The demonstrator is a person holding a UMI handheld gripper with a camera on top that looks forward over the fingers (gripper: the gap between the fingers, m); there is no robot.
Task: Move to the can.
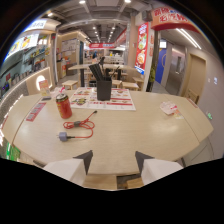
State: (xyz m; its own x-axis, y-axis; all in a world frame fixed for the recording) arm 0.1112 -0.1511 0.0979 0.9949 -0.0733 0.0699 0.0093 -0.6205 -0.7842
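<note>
A red drink can (63, 106) stands upright on the light wooden table (150, 132), well beyond my fingers and off to their left. My gripper (114, 159) is open, its two fingertips (86, 158) spread apart over the near table edge with nothing between them. A coiled red cable with a grey plug (76, 128) lies just nearer than the can, between it and the left finger.
A black holder with dark utensils (103, 86) stands on a printed menu mat (102, 98) at the table's far middle. A small red-and-white packet (168, 107) lies to the right. A red leaflet (36, 111) rests left of the can. Chairs and shop counters stand beyond.
</note>
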